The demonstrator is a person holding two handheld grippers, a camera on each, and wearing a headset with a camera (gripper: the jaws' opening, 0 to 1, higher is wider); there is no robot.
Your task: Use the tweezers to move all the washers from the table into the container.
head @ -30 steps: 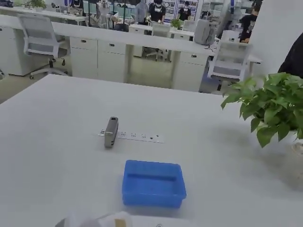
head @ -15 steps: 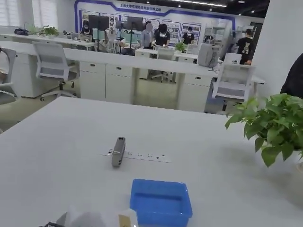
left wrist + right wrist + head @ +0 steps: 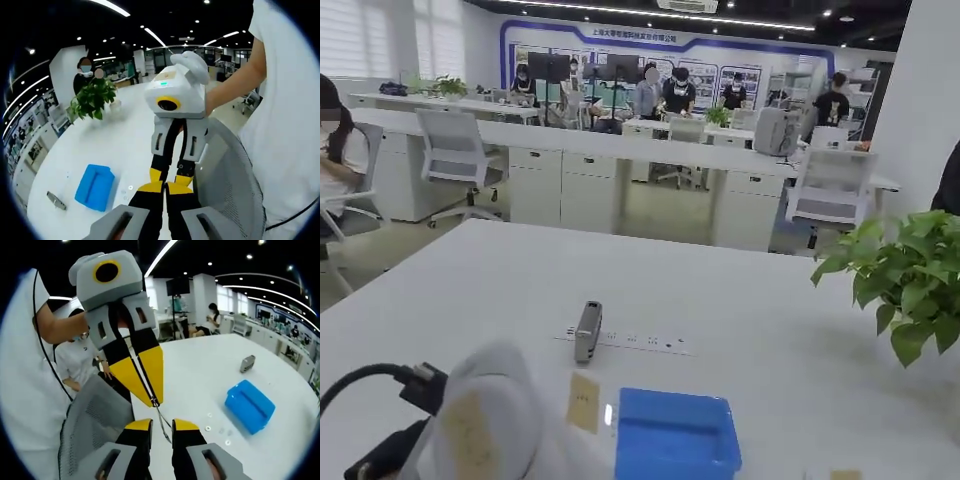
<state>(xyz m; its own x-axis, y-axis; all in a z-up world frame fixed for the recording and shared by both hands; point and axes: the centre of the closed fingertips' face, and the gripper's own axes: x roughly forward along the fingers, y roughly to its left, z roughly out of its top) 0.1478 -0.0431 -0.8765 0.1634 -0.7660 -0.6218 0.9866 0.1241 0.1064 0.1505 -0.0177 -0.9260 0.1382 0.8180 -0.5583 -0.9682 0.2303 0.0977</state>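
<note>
While the left gripper (image 3: 155, 401) pinches the tweezers (image 3: 164, 427), they run lengthwise between the parted jaws of the right gripper (image 3: 161, 425); washers (image 3: 208, 428) sit ahead-right of it, beside the container (image 3: 249, 405).

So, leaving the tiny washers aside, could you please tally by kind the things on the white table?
Blue container: 1
Grey device: 1
Socket strip: 1
Green plant: 1
Total: 4
</note>
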